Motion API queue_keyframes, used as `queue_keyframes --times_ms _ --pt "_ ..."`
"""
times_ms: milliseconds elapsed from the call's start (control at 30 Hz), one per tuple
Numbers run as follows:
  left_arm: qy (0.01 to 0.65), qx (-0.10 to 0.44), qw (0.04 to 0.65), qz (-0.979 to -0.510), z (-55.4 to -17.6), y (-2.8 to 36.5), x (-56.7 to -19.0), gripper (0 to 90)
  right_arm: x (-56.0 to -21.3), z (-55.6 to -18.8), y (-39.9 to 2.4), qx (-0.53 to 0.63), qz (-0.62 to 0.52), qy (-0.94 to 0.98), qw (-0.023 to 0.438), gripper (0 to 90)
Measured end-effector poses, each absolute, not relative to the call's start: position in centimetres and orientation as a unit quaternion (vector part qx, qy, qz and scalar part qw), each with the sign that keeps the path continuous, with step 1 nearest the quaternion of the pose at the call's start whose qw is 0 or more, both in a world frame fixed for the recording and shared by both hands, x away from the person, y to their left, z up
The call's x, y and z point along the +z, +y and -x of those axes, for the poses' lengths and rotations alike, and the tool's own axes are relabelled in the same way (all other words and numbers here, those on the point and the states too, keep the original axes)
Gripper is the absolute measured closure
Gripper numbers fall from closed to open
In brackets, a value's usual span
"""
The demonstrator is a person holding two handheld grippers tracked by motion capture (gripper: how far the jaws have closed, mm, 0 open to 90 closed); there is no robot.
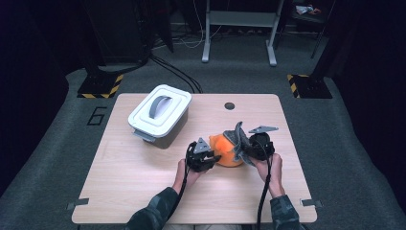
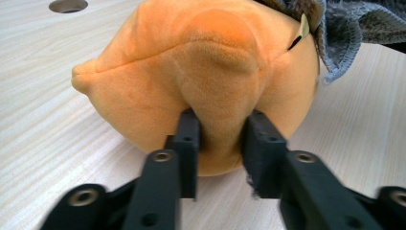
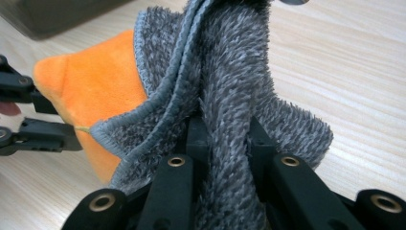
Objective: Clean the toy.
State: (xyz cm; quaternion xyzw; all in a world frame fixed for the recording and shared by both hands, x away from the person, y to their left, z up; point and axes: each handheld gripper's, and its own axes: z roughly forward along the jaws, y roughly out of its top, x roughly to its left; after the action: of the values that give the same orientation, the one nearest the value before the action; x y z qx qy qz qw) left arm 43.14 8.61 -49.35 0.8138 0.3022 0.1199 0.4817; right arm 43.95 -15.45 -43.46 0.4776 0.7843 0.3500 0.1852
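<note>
A white lidded box (image 1: pixel 159 116) sits closed at the counter's (image 1: pixel 143 191) ten o'clock; its contents are hidden. Mid-counter, the left gripper (image 2: pixel 221 143) pinches the orange plush toy (image 2: pixel 201 76), and the right gripper (image 3: pixel 225 143) clamps the grey cloth (image 3: pixel 230 72) draped over it. A "6" (image 1: pixel 97 116) marks the floor.

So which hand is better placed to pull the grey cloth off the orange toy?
Right, probably: its fingers already pinch the grey cloth, while the left gripper grips the orange toy.
</note>
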Motion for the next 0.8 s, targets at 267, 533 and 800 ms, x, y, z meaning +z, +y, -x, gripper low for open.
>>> queue_keyframes --times_ms 267,533,800 --pt "0.315 0.069 0.497 -0.805 -43.4 8.7 -48.4 78.8 -40.3 -41.6 -13.8 0.386 -0.428 0.794 0.193 76.9" --pt "0.325 0.062 0.491 -0.806 -43.4 8.8 -48.7 79.0 -41.6 -42.2 -11.1 0.358 -0.420 0.810 0.195 77.2" --pt "0.336 0.048 0.498 -0.798 -43.6 9.2 -49.2 78.8 -42.6 -42.7 -14.1 0.330 -0.456 0.796 0.222 77.1"
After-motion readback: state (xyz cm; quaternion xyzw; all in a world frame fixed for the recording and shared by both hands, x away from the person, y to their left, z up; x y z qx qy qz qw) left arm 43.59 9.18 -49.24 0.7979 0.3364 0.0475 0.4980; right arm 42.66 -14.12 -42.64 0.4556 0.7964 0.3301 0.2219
